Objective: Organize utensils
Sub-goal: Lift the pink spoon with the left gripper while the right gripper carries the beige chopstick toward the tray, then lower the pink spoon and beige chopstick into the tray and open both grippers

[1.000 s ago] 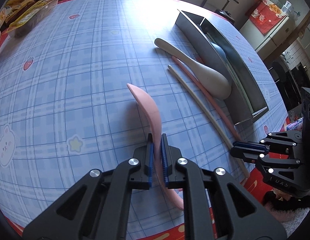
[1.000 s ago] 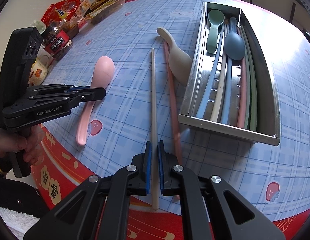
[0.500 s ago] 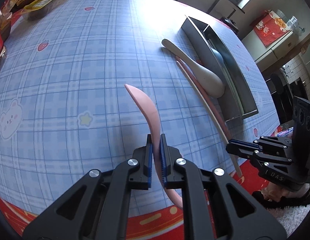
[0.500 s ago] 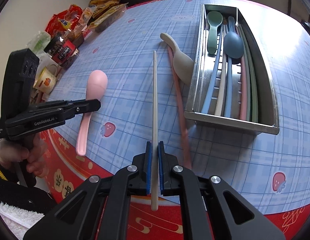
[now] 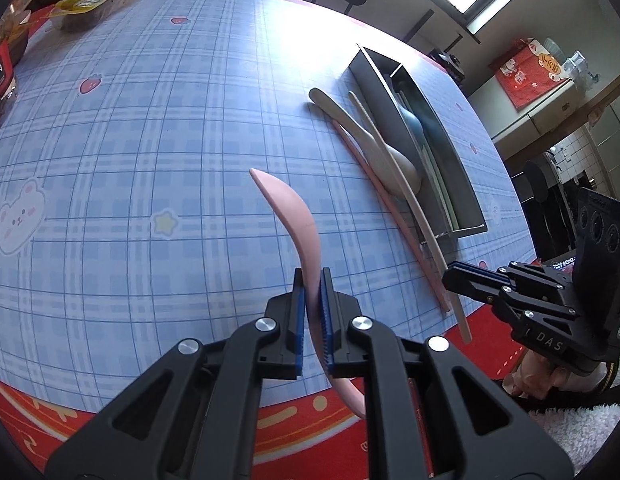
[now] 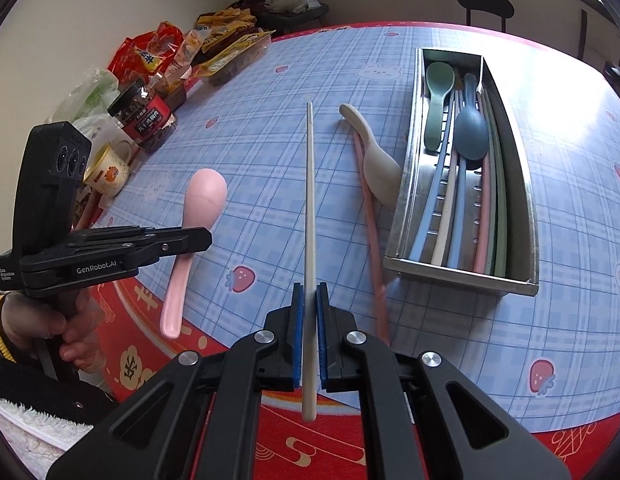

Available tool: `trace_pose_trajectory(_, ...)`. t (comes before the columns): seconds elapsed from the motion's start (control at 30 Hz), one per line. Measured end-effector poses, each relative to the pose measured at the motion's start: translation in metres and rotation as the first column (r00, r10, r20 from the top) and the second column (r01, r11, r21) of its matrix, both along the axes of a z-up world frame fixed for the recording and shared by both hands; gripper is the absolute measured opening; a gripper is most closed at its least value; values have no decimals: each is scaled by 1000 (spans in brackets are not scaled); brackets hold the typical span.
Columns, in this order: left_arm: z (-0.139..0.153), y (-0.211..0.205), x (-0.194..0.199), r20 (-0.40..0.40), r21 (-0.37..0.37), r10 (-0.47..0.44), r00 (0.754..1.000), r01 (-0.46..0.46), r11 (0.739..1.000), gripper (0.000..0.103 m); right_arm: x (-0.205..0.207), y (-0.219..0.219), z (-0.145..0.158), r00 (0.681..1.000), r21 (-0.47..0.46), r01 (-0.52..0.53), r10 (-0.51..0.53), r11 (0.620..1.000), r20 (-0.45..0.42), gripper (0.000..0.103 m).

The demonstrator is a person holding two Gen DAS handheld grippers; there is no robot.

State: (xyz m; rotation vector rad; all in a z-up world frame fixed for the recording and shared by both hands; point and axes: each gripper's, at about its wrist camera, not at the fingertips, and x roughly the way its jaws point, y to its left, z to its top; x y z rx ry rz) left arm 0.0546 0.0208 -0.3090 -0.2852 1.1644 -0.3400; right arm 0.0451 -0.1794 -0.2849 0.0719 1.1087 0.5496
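Right wrist view alone shows steel tray (image 6: 521, 184) contents; left gripper (image 5: 311, 312) clenched on pink spoon (image 5: 294, 216), right gripper (image 6: 308, 320) clenched on cream chopstick (image 6: 310, 200) pointing 12 o'clock

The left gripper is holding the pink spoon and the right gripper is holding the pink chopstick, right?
Not quite. The right gripper holds a white chopstick, as the right wrist view shows. The pink chopstick lies on the table beside the metal tray. The left gripper does hold the pink spoon.
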Motion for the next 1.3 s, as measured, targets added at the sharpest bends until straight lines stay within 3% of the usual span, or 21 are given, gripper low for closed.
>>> trace_pose_trajectory(0.2, 18, 2, 10, 30, 14, -20, 999, 20, 1000, 11, 6, -21, 12, 996, 44, 84, -85, 996, 23, 7)
trace_pose_trajectory(0.4, 39, -11, 30, 52, 63, -97, 994, 94, 994, 11, 17, -48, 19, 982, 52, 185, -187, 981, 34, 7)
trace_pose_trajectory(0.77, 64, -85, 115, 22, 131, -267, 963, 262, 956, 11, 53, -90, 19, 947, 53, 317, -319, 947, 32, 7)
trace_pose_trajectory(1.0, 56, -146, 173, -34, 193, -349, 936, 349, 917, 11, 81, -94, 9, 936, 56, 351, -351, 935, -17, 7)
trace_pose_trajectory(1.13, 43, -166, 203, -84, 194, -355, 931, 364, 911, 11, 94, -91, 4, 934, 43, 357, -355, 933, -36, 7)
trace_pose_trajectory(1.3, 28, -184, 226, -126, 251, -369, 921, 390, 886, 11, 101, -87, -2, 934, 32, 354, -352, 935, -59, 7)
